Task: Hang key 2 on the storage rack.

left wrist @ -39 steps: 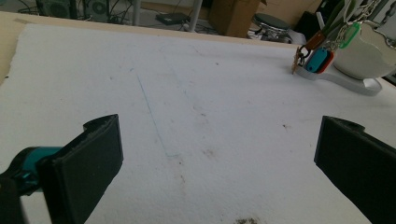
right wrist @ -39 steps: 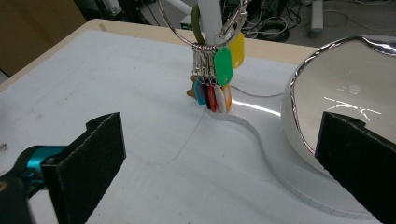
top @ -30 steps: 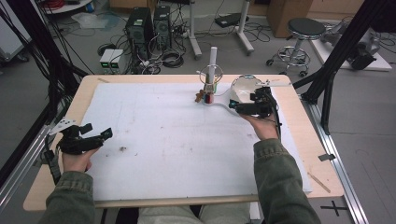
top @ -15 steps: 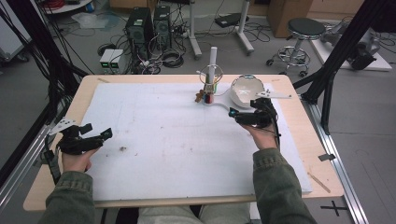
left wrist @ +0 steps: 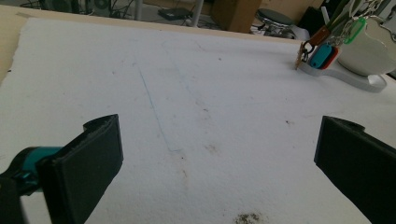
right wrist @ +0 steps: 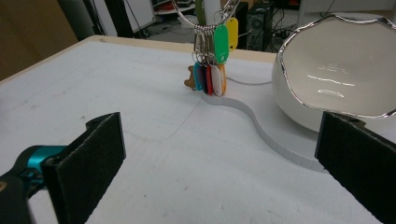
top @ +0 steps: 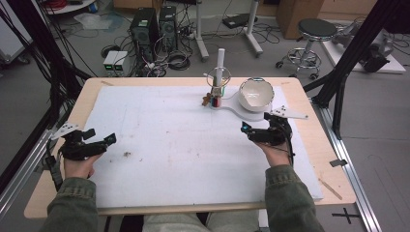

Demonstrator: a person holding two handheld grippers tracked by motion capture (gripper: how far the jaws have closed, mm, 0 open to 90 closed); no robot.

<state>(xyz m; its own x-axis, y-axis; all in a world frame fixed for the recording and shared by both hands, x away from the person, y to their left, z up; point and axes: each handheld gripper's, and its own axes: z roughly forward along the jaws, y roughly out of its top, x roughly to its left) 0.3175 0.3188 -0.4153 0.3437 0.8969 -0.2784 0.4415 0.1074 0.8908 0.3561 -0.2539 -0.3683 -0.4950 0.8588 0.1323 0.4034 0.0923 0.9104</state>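
We held our right gripper (top: pixel 251 131) wide open, empty, just short of the glossy white eggshell-shaped bowl (right wrist: pixel 341 70) on its curved white base (right wrist: pixel 275 140). Plastic key tags (right wrist: pixel 212 70) hung from a metal ring beside it. Our left gripper (top: pixel 99 140) gaped over the fibrous white mat (top: pixel 169 145).

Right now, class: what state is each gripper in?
Left gripper: open, holding nothing, above the white mat.
Right gripper: open, holding nothing, near the bowl and key tags.
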